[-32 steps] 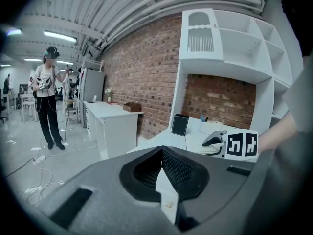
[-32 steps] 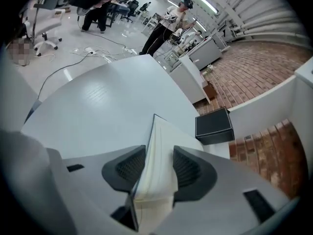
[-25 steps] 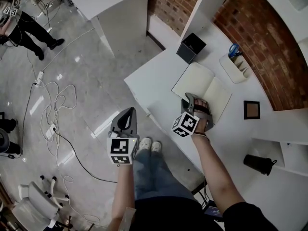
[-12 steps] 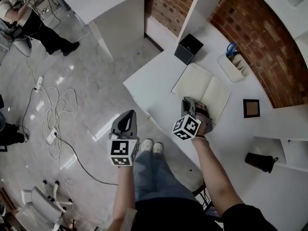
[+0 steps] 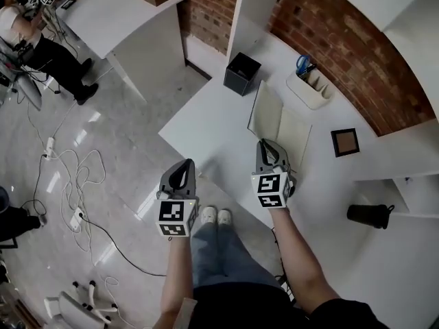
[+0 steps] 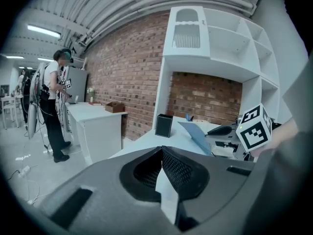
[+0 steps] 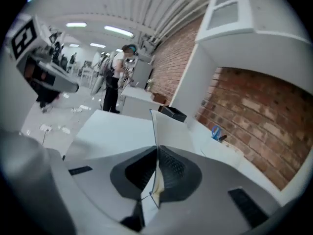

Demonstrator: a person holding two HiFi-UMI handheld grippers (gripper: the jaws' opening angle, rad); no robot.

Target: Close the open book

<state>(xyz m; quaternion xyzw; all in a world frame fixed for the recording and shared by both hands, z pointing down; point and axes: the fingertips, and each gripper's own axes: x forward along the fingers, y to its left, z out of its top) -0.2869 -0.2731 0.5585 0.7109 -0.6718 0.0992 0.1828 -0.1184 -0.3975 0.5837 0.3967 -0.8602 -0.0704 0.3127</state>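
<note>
A book [image 5: 293,129] lies on the desk [image 5: 206,125], its left leaf lifted upright and pinched by the right gripper [image 5: 265,144], whose jaws have just been closing; the leaf probably needs a smooth arc onto the right page, while the left gripper [image 5: 181,173] hangs pressed together, empty.

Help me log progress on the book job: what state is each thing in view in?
book: partly closed, one side lifted off the table, the other flat.
right claw: has just been closing, now pinching the book's lifted side.
left claw: shut, empty.
black box: upright, open-topped.
scissors: standing in the white organizer.
</note>
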